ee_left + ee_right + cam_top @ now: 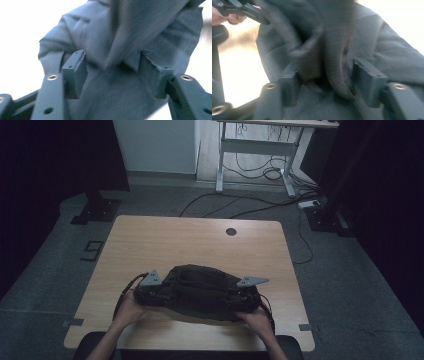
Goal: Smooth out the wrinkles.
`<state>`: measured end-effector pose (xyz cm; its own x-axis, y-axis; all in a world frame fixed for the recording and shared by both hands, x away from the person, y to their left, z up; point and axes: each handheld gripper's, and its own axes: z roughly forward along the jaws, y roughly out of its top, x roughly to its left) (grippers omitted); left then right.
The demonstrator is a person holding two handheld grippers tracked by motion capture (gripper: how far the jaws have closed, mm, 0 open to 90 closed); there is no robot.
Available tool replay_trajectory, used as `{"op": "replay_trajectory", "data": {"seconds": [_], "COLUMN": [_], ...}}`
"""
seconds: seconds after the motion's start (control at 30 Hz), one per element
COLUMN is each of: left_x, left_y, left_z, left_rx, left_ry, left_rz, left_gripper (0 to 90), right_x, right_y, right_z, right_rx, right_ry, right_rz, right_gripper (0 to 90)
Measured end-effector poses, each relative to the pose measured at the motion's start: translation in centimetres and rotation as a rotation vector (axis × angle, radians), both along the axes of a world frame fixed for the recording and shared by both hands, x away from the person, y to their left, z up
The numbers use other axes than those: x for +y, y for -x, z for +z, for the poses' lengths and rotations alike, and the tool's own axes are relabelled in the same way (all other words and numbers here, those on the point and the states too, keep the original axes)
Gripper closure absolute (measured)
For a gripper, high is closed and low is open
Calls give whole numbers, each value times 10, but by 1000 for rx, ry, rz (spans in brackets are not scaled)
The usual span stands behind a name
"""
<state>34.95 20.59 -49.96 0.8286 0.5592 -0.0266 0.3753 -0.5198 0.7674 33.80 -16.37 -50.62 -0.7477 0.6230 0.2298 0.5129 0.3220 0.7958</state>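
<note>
While both tongs stand spread, the dark garment (pixel 202 292) lies bunched on the table's (pixel 200 240) near half, between left gripper (pixel 113 75) and right gripper (pixel 327 80), cloth filling each gap

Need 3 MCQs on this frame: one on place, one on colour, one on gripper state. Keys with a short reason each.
1. Where on the wooden table does the cloth lie?
A. far edge by the round hole
B. near edge, in front of the person
C. left corner

2. What colour is the cloth?
A. white
B. red
C. dark, near black

3. How do the jaws of the left gripper stand?
A. apart, with cloth between them
B. shut tight on a cable
C. apart over bare table

Answers:
1 B: in the high view the cloth sits at the near edge between both hands, well short of the round hole.
2 C: it looks dark in all three views.
3 A: the left gripper view shows the jaws set wide with cloth bunched in the gap; the right gripper stands likewise.
</note>
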Motion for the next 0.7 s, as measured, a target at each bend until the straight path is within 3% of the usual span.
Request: {"op": "replay_trajectory", "data": {"seconds": [0.13, 0.23, 0.3, 0.37, 0.4, 0.5, 0.57, 0.6, 0.7], "left_x": [19, 33, 34, 25, 23, 5, -3, -14, -27], "left_y": [0, -4, -6, -8, -8, -7, -6, -4, 1], "left_z": [-1, 4, 10, 20, 21, 26, 27, 29, 26], "left_rx": [6, 12, 0, -17, -18, -23, -23, -17, -4], "left_ry": [-29, 2, 17, 34, 38, 54, 58, 71, 59], "left_rz": [45, 110, 127, 119, 115, 80, 64, 33, -1], "left_gripper": [325, 320, 303, 295, 280, 262, 248, 247, 248], "right_x": [-16, -29, -36, -45, -53, -57, -51, -47, -29], "right_y": [5, 8, 10, 11, 12, 11, 11, 10, 8], "right_z": [-2, -5, -4, -1, 3, 10, 16, 18, 24], "right_rx": [8, 21, 22, 12, 9, -4, -16, -21, -32], "right_ry": [44, 83, 111, 136, 124, 101, 86, 75, 48], "right_rz": [-7, -2, -5, -26, -66, -108, -122, -124, -118], "right_gripper": [334, 318, 315, 314, 308, 289, 264, 248, 203]}}
